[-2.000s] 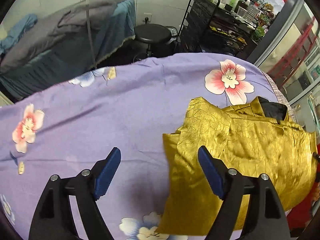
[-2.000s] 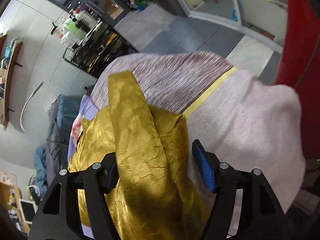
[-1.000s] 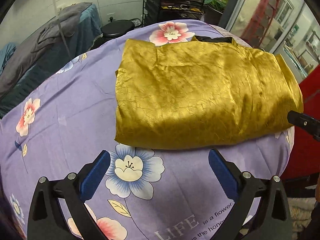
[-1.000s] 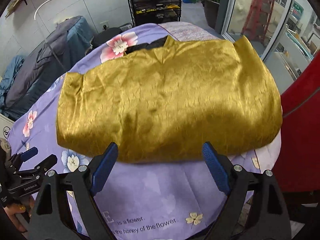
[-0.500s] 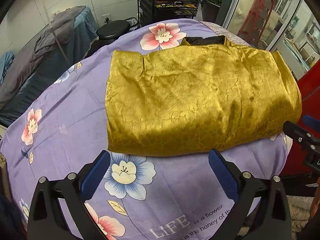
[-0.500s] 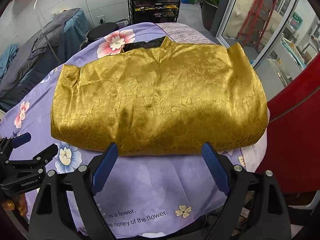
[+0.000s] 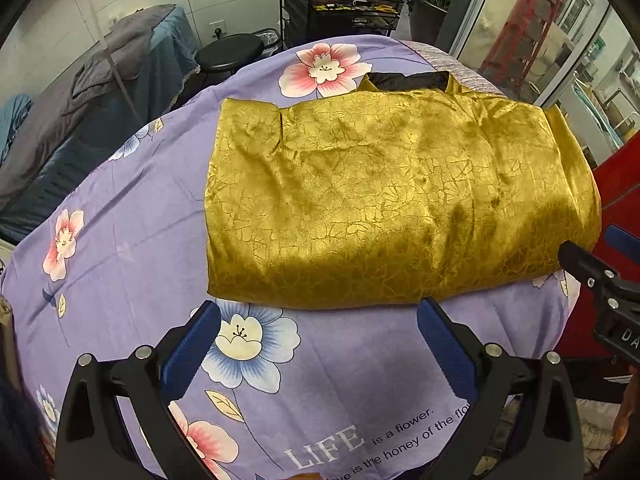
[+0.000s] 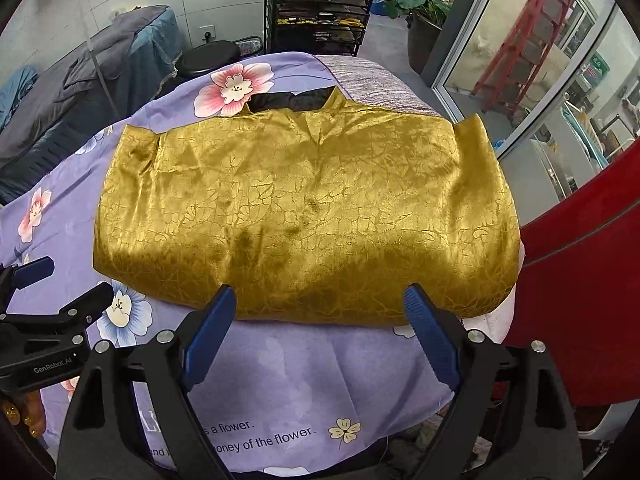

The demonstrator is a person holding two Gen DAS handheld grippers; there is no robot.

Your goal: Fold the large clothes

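A: Where does the garment sit?
B: I see the gold garment (image 8: 304, 216) folded flat on the purple floral sheet (image 7: 132, 224), collar at the far edge.
A: Jaws?
B: My left gripper (image 7: 318, 344) and right gripper (image 8: 320, 332) both spread wide, empty, over bare sheet just short of the near fold.

folded garment (image 7: 384, 208) lies on the bedsheet (image 7: 132, 232), stool (image 7: 230, 50) behind.

- I seem to be in a beauty or massage salon: a covered treatment bed (image 8: 92, 80) by a round black stool (image 8: 208, 60).
- A black wire shelving rack (image 8: 320, 12) of bottles and cups (supplies, apparently) near glass doors (image 8: 532, 52).
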